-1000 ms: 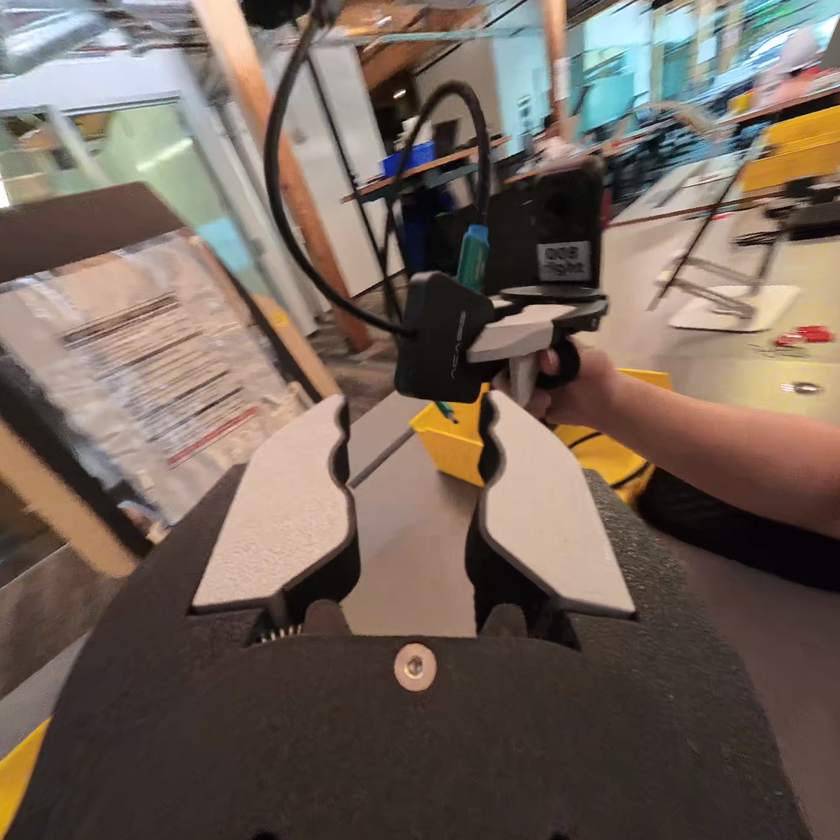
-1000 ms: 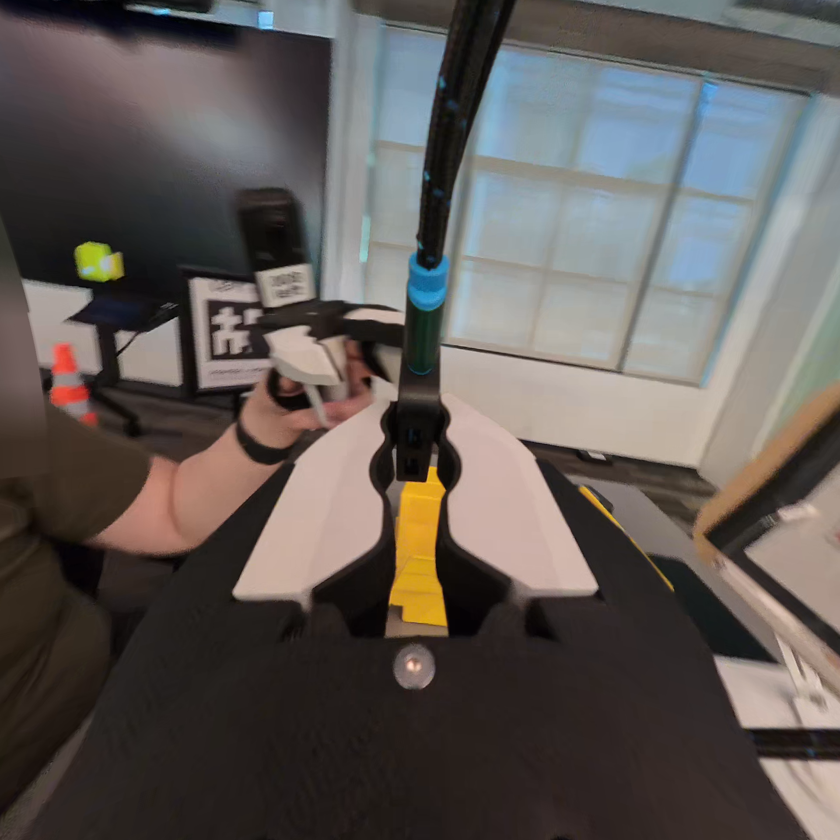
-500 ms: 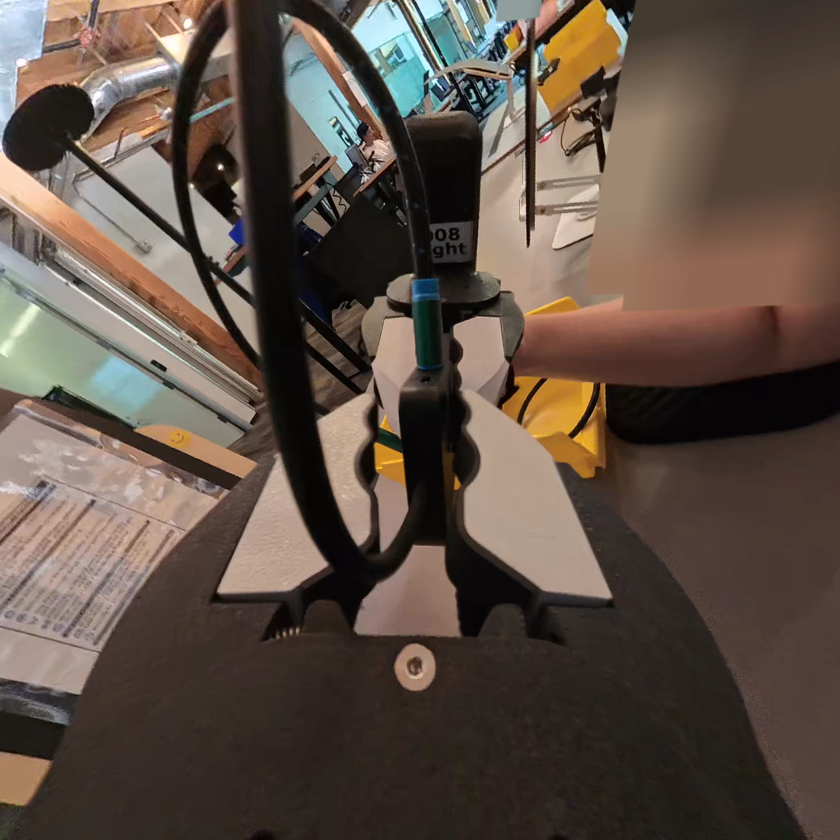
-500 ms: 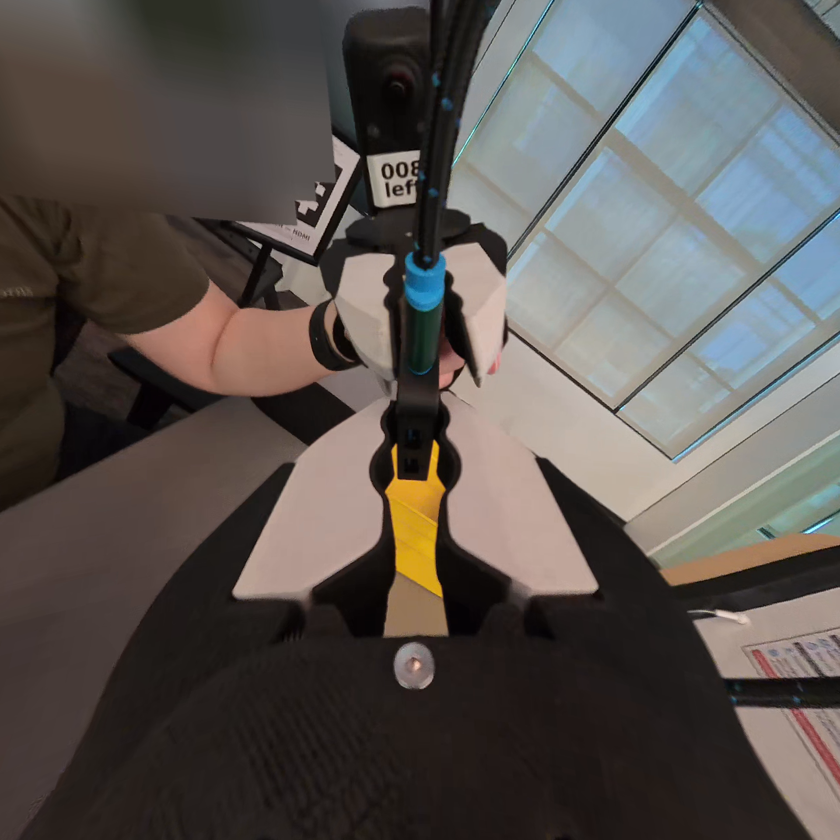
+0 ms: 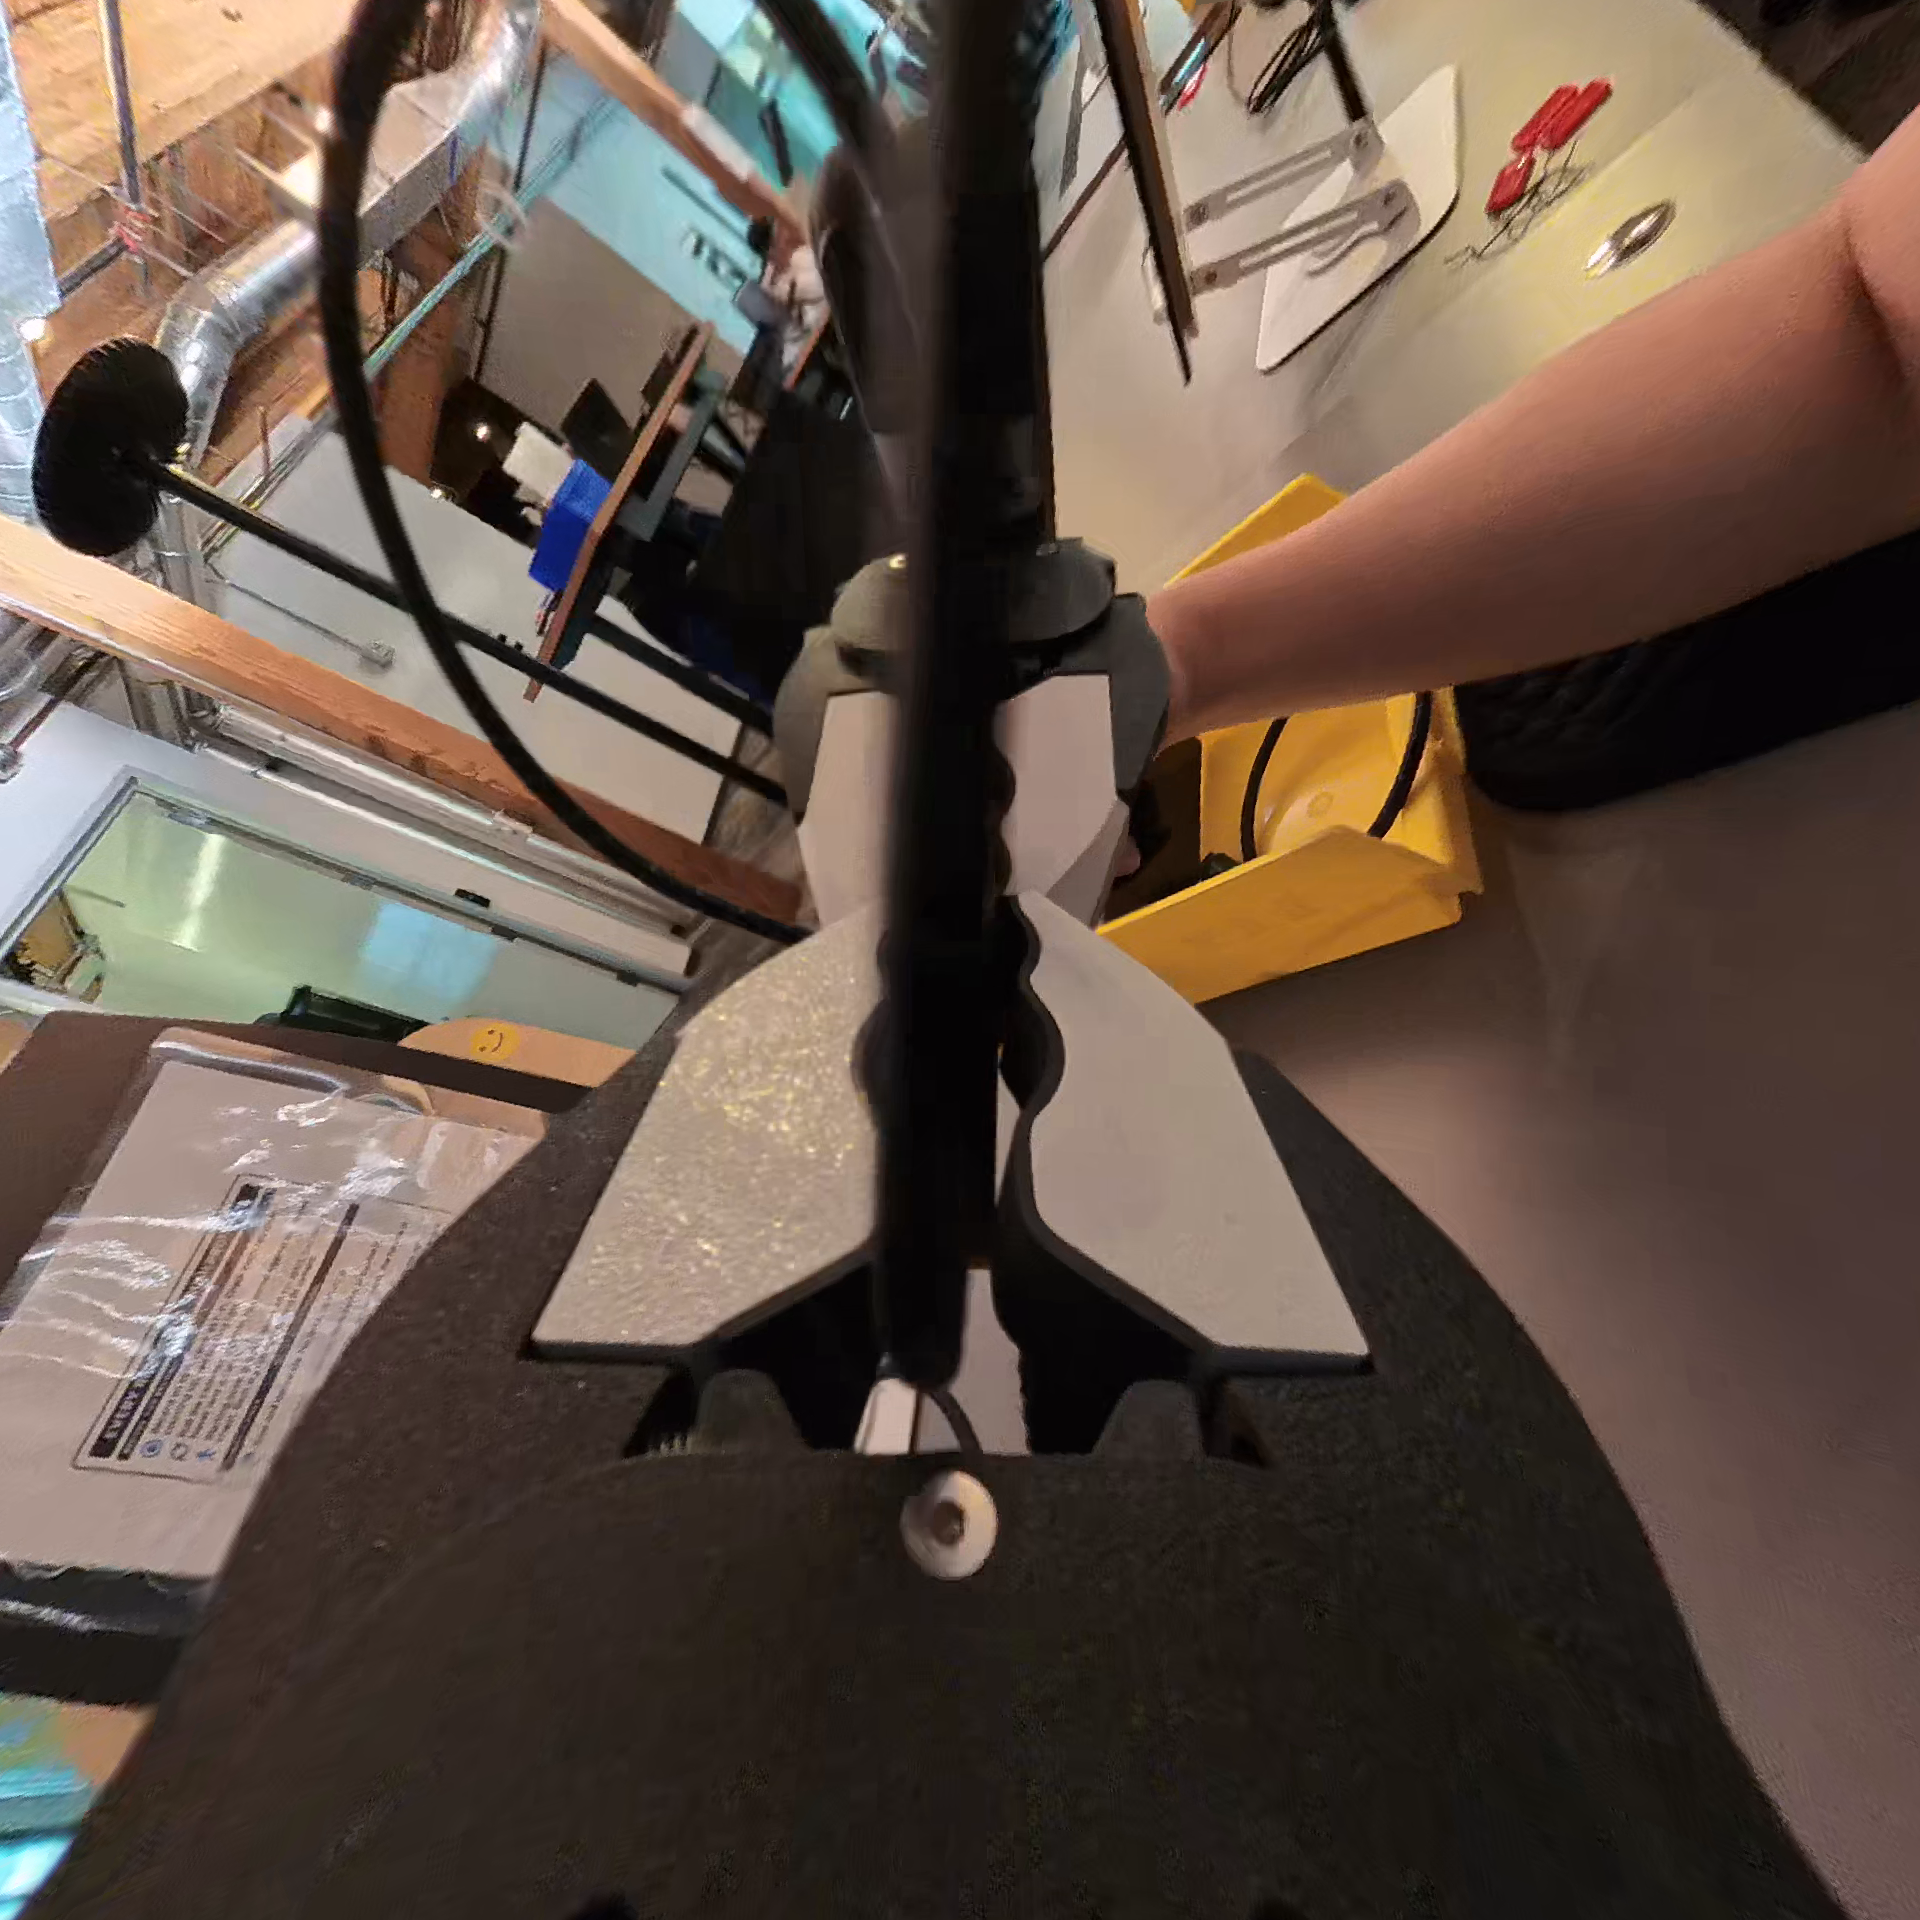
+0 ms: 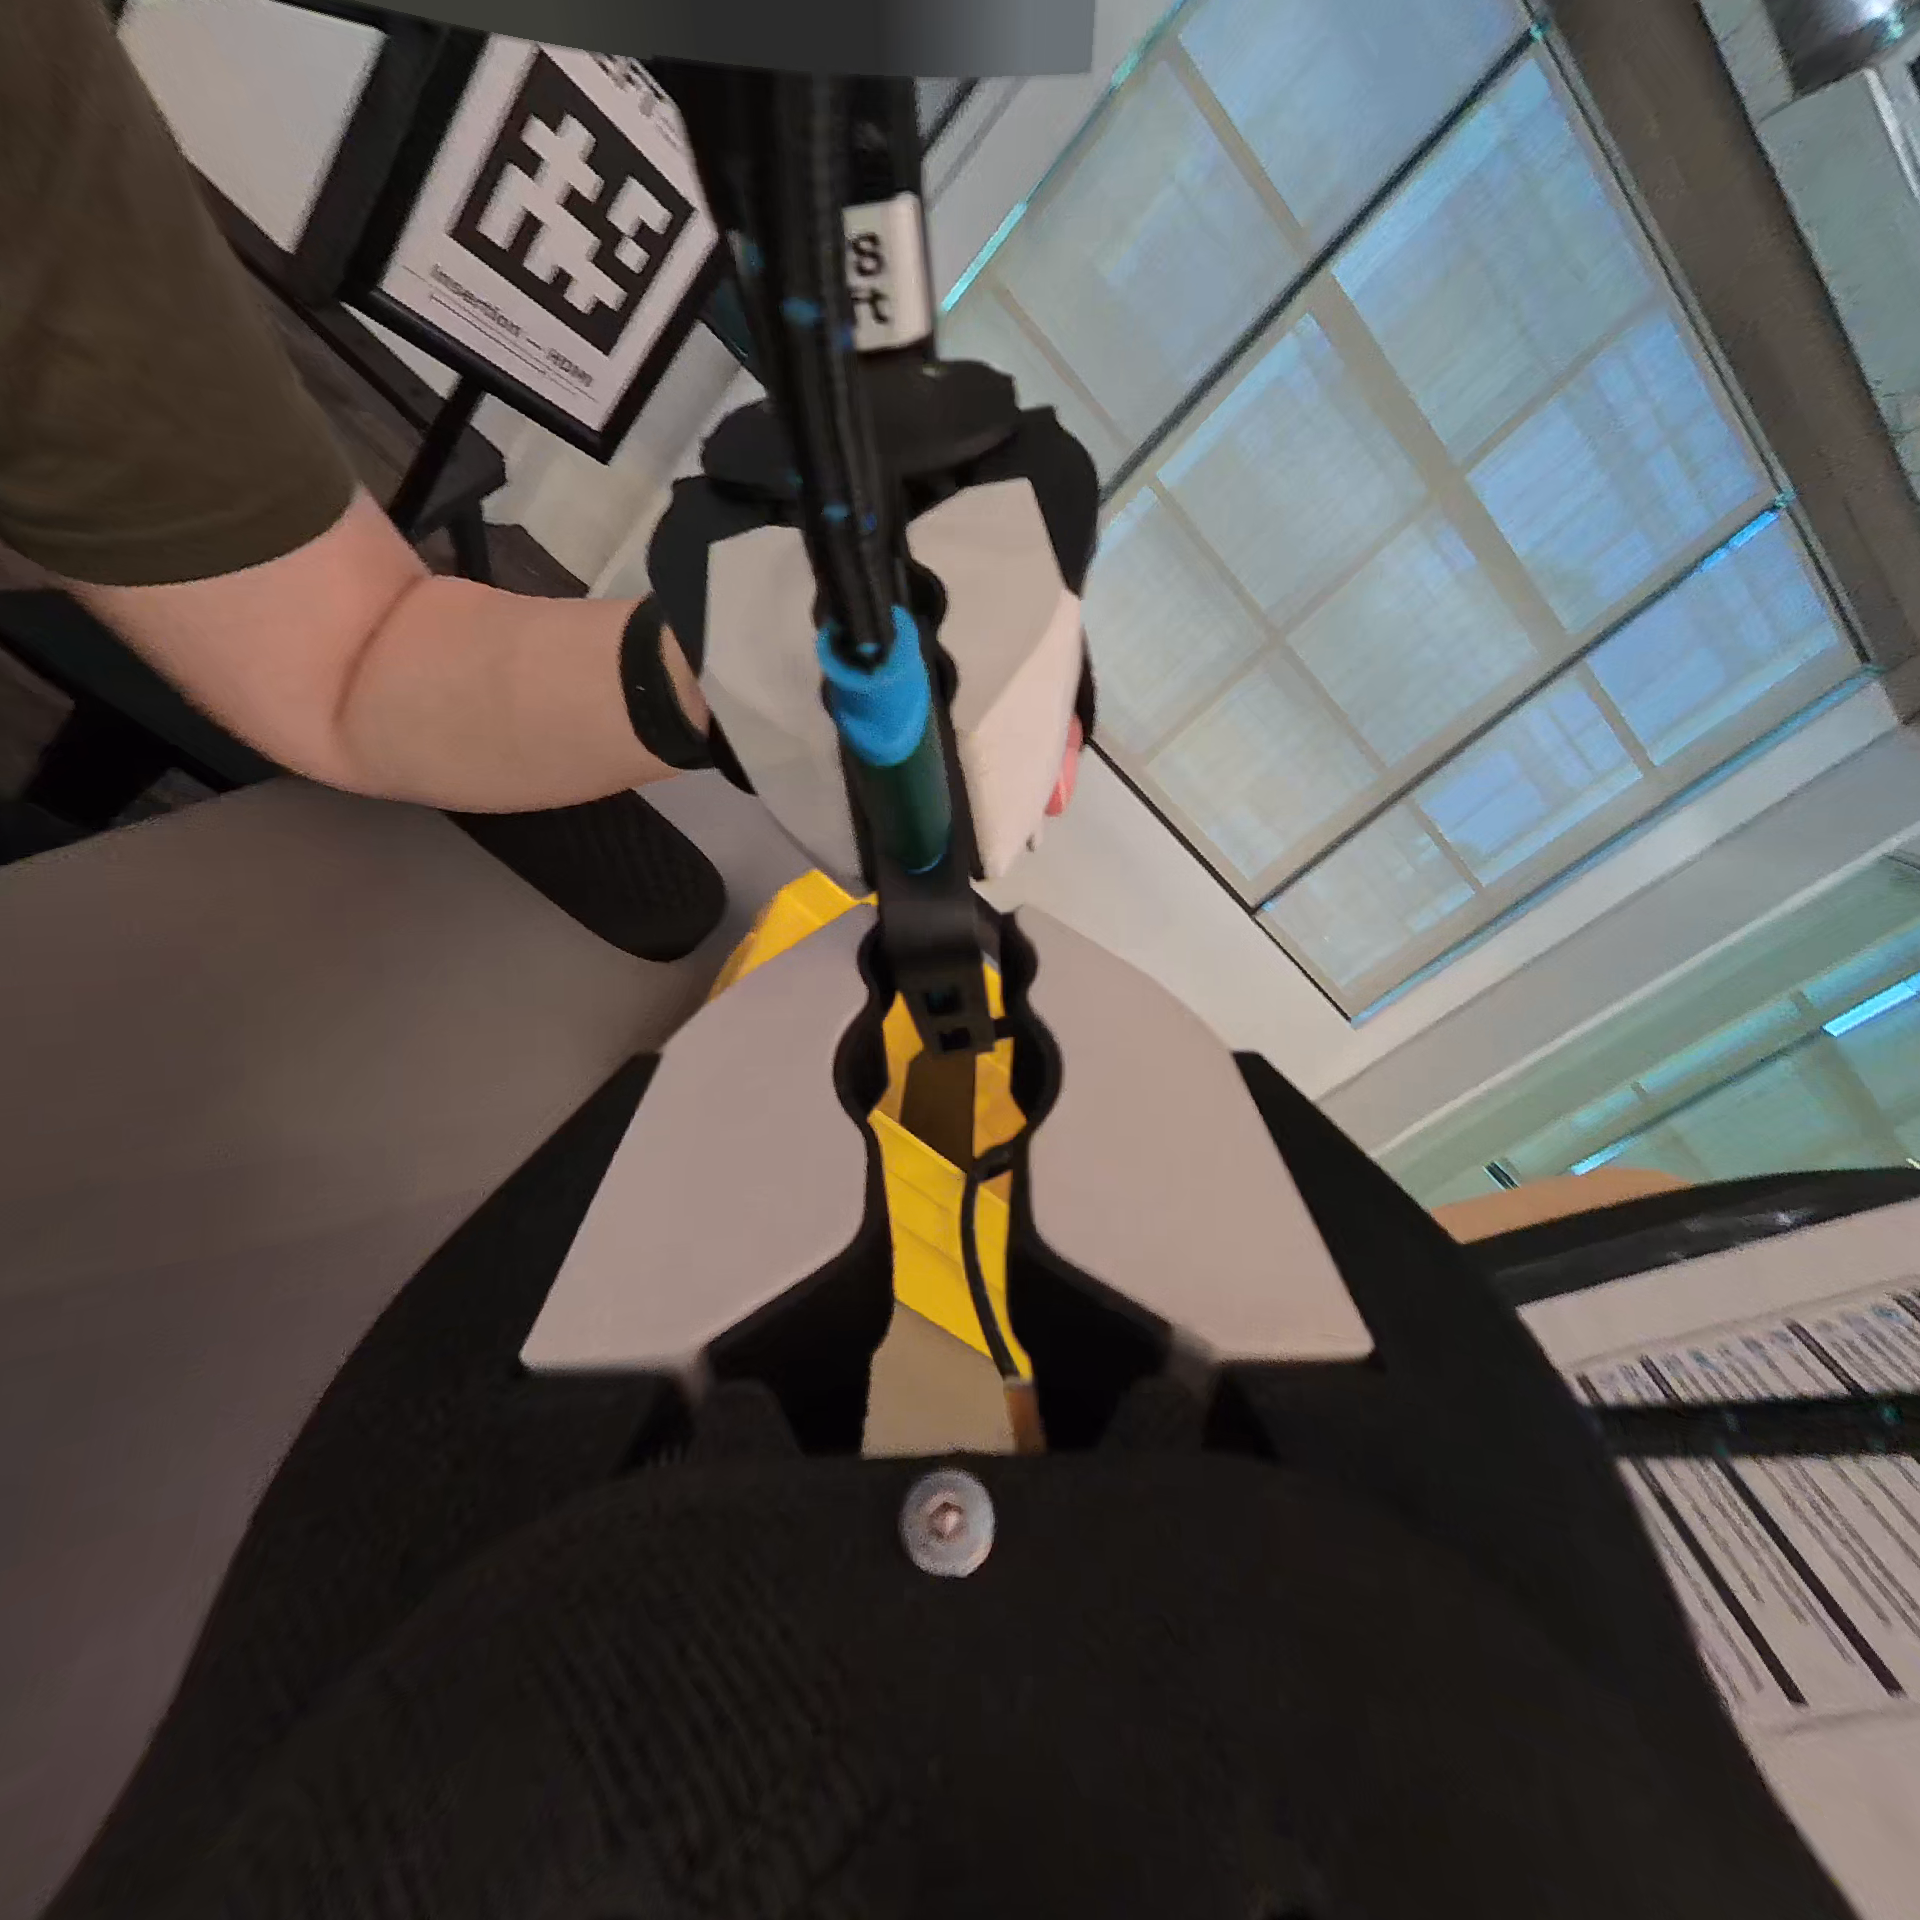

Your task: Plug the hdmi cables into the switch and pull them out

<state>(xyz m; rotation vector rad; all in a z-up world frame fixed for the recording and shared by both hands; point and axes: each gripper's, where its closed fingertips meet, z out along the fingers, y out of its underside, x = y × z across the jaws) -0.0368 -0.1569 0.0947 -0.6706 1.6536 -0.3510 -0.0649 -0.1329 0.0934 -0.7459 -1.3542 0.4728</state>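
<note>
My right gripper [image 6: 940, 935] is shut on the thin black switch [image 6: 940, 1013], seen edge-on at its fingertips. An HDMI plug with a green and blue collar [image 6: 883, 727] sits in the switch's far end, and its black cable [image 6: 821, 416] runs upward. My left gripper [image 6: 920, 862] faces the right one, with its fingers closed around that plug. In the left wrist view the thick black cable [image 5: 966, 416] crosses in front of my left gripper [image 5: 951, 925] and hides the plug and the switch. The right gripper [image 5: 961, 883] is tip to tip with it. A thinner black cable [image 5: 353, 416] loops off to the left.
A yellow bin [image 5: 1299, 904] with a thin black cable in it sits on the grey table [image 5: 1610, 1143] under both grippers; it also shows between my right fingers [image 6: 925, 1195]. A laminated sheet [image 5: 208, 1299] lies at the left. The person's arm [image 5: 1507, 540] reaches in from the right. My two grippers' fingertips are within a few centimetres of each other.
The left gripper has come up to the switch held by the right gripper, and its fingers have closed around the plugged-in cable end. Both grippers have tilted. The right grip is unchanged.
</note>
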